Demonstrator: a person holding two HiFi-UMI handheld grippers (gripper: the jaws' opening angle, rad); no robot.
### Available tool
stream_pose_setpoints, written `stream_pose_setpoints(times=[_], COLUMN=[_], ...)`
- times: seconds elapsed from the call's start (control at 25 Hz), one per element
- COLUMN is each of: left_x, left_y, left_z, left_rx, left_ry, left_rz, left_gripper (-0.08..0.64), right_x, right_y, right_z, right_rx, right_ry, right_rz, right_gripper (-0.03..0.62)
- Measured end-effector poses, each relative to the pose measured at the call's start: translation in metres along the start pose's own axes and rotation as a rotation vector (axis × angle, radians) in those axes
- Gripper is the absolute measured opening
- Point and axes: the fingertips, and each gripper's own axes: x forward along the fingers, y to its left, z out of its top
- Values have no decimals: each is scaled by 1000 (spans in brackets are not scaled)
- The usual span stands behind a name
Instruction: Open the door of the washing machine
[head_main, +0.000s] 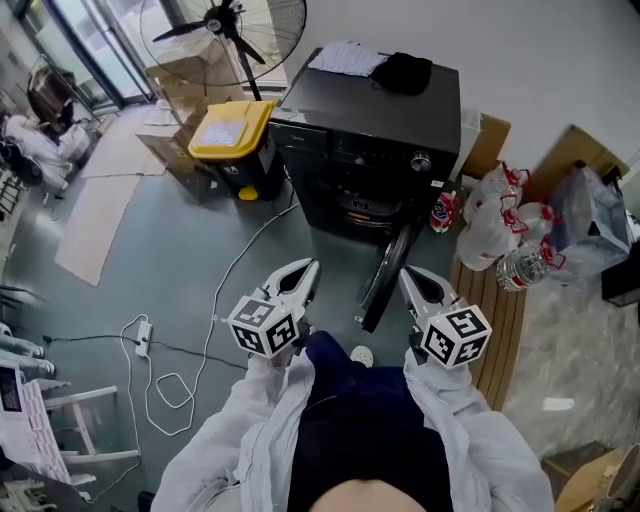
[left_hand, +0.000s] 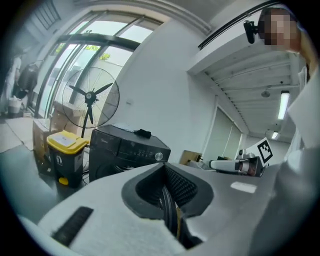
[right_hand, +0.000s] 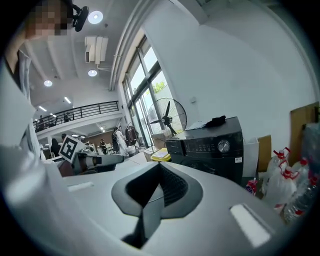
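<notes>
Black washing machine vs. wall, door swung open, edge-on btwn L hand-held gripper and R hand-held gripper, both w/ jaws together, empty, yellow-lid bin close at left edge, bottle bags crowding right, bare floor open left.

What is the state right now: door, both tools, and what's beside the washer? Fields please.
washing machine: black, dark cloth on top
door: swung open
left tool: shut, empty
right tool: shut, empty
beside machine: yellow-lidded bin on one side, plastic bottles on the other
</notes>
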Motion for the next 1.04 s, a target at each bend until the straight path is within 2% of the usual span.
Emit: stream_pose_setpoints(times=[0.32, 0.52, 1.04], left_x=[-5, -7, -10], left_y=[-10, -16, -19], left_z=[-11, -17, -36], left_rx=[52, 23, 22], left_ry=[14, 24, 48], left_rz=[4, -17, -26], left_gripper=[-2, -2, -2], right_x=[-7, -8, -11], right_y=[3, 6, 9], right_z=[-7, -13, -27], right_rx=[-19, -18, -7], right_ry=[14, 34, 59], right_rz=[0, 3, -3], right_gripper=[6, 6, 6])
